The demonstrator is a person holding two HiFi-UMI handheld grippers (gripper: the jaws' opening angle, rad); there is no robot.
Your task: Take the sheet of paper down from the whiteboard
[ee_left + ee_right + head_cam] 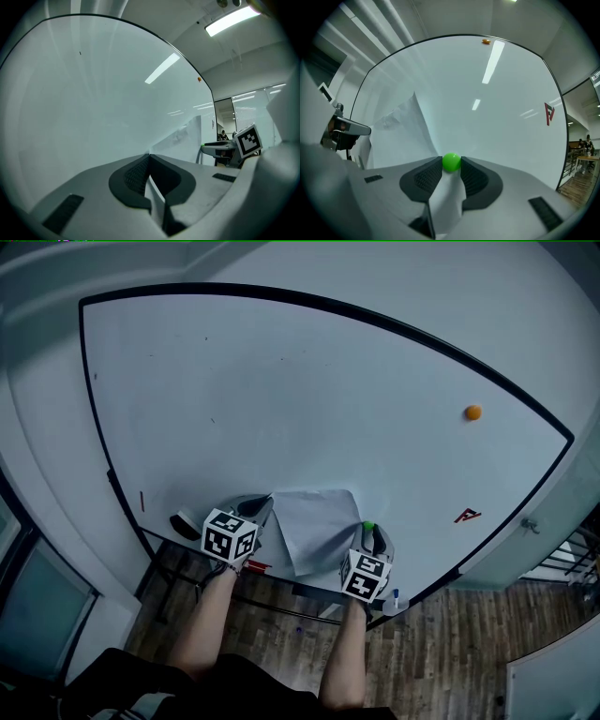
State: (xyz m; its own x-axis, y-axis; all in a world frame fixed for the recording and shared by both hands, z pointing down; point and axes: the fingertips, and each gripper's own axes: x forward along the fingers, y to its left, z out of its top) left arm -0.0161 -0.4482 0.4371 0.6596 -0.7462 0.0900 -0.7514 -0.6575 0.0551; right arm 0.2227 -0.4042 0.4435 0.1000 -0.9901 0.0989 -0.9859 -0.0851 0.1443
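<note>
Head view first: the sheet of paper sits low on the whiteboard and bulges off it a bit. The left gripper is at its left edge and the right gripper at its right edge, by a green magnet. An orange magnet is well off to the right. Left gripper view: the jaws are clamped together on the paper's edge. Right gripper view: the jaws are pinching that green magnet at their tips, with paper lying between them underneath.
</note>
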